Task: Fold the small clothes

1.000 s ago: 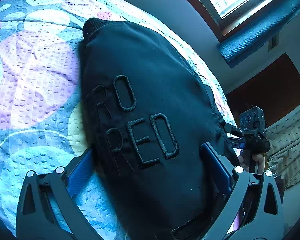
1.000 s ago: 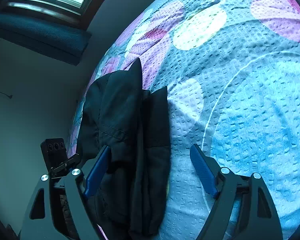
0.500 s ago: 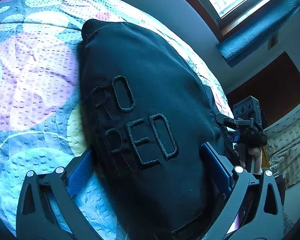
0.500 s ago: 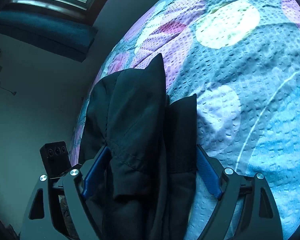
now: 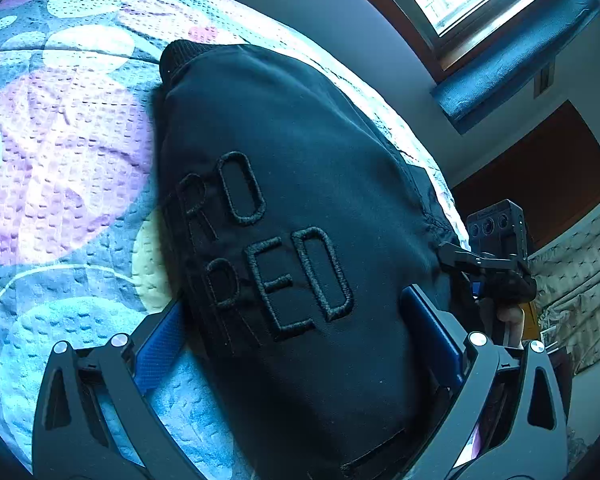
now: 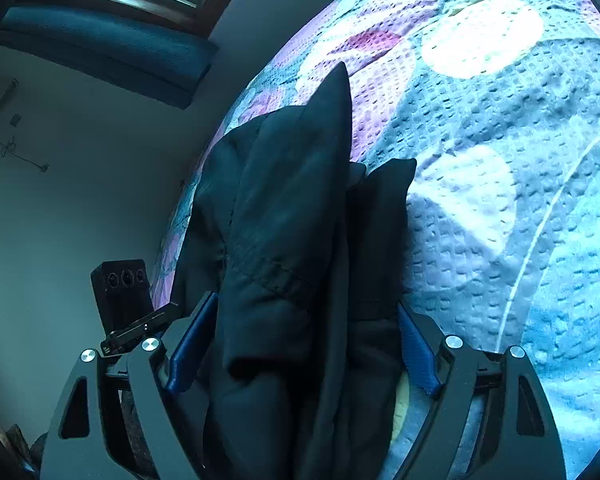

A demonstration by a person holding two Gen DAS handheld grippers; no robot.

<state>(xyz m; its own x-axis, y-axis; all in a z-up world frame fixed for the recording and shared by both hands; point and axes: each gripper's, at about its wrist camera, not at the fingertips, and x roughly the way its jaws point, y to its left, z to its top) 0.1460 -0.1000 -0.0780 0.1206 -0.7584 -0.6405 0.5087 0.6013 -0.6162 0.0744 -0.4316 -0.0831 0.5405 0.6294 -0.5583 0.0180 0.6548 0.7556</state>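
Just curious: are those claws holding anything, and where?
The black garment lies between both grippers' fingers at its near edge; whether they pinch it cannot be told.
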